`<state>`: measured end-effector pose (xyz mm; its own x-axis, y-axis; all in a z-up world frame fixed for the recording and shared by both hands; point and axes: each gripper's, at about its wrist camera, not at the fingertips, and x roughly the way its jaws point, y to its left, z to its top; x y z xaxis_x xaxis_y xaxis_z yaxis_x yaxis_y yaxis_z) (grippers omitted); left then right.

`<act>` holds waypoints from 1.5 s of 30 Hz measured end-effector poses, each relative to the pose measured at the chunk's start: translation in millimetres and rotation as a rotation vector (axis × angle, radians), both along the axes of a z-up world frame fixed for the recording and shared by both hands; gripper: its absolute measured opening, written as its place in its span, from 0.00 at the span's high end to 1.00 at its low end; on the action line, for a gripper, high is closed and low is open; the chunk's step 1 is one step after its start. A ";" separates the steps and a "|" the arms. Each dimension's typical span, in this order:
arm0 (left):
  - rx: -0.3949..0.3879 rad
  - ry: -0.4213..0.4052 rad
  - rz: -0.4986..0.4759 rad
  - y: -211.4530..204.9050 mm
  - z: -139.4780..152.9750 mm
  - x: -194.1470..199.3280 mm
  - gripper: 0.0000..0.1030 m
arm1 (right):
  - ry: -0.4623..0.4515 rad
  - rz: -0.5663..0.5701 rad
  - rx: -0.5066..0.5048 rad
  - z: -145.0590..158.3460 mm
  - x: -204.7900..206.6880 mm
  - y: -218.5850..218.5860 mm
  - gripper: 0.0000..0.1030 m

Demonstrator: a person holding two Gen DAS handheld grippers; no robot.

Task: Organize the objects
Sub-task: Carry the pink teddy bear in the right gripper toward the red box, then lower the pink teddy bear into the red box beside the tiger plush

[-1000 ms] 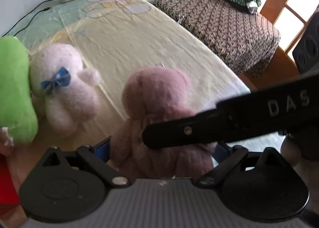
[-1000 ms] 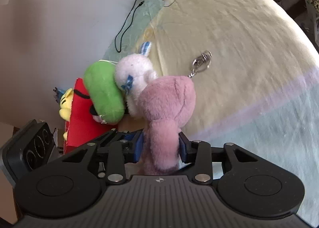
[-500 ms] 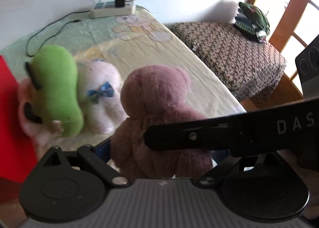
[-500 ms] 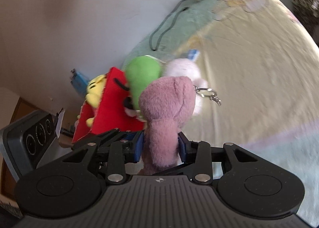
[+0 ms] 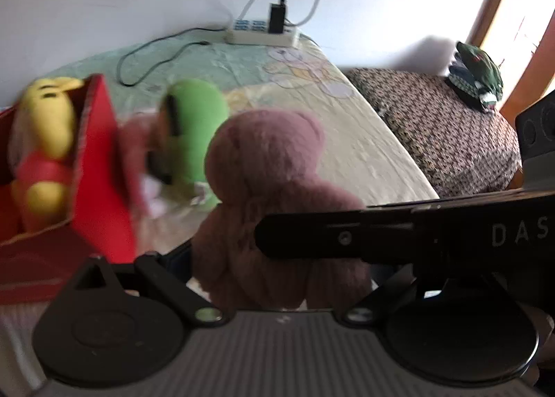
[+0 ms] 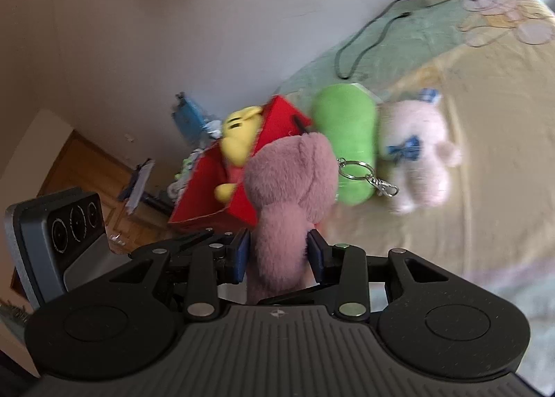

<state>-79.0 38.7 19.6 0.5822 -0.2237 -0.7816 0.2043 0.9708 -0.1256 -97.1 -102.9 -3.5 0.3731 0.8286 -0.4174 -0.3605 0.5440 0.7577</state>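
So the mauve plush bear (image 6: 288, 195) is up off the bed right now, pinched around its lower body by the right gripper (image 6: 279, 251); both blue pads are squished into the fur on either side. Its keyring (image 6: 367, 176) dangles off the head.

The left wrist view is odd: the bear sits right between the left gripper's (image 5: 277, 268) fingers too, but the right gripper's arm crosses in front and hides the right-hand finger, so I honestly can't tell if the left one is clamped or just hanging around it.

Looks like the carry step to me, toy headed for the red box (image 6: 208, 188), which is just beside the bear on the left and already has a yellow plush (image 6: 239, 140) in it. The green plush (image 6: 347, 147) and the pale pink bear with the blue bow (image 6: 416, 154) lie on the yellow bedsheet (image 6: 485, 119), touching each other, right next to the box.

Next move, I'd guess: swing the bear over the box's open top, clear the near wall, then let go. Watch that keyring, it could snag the rim or the green one.
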 end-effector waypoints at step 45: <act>-0.108 -0.211 -0.048 285.6 68.0 3.8 0.09 | -0.322 -0.131 -0.081 74.4 19.4 273.3 0.62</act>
